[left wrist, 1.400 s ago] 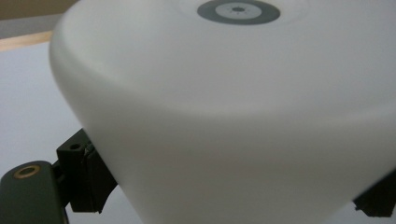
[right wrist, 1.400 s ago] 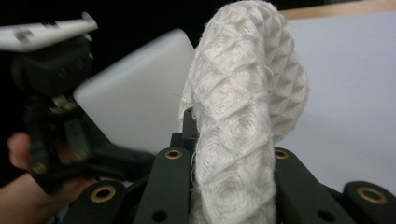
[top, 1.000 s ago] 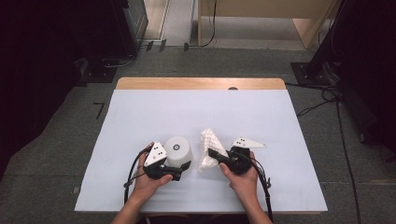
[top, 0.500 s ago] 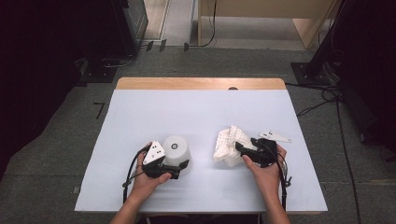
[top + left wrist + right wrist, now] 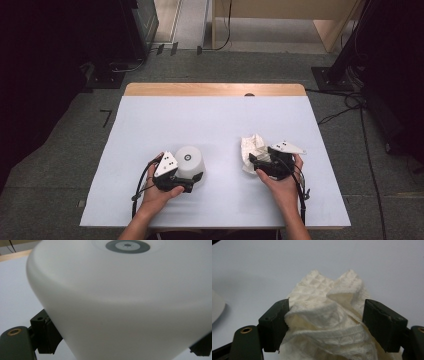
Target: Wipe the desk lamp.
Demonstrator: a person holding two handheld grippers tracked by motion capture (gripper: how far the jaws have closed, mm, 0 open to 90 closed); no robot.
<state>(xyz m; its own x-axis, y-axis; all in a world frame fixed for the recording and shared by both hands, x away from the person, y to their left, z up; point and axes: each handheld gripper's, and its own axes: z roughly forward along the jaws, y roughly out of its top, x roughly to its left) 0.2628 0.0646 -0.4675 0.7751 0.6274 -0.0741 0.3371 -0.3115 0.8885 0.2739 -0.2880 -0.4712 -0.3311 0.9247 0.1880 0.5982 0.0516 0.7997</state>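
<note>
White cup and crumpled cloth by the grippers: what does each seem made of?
White cup: probably matte, slightly translucent plastic, with a smooth, seamless wall, soft sheen and a moulded ring mark on its upturned base. Crumpled cloth: looks like cream woven fabric, likely cotton, with a waffle-grid texture, soft folds and a stitched hem; it could be a thick paper towel.

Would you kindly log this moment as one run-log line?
left hand-held gripper: shut on cup | right hand-held gripper: just opened around cloth | table

High view looks down over the table (image 5: 215, 115); 2 gripper views sit close, perhaps level.
</note>
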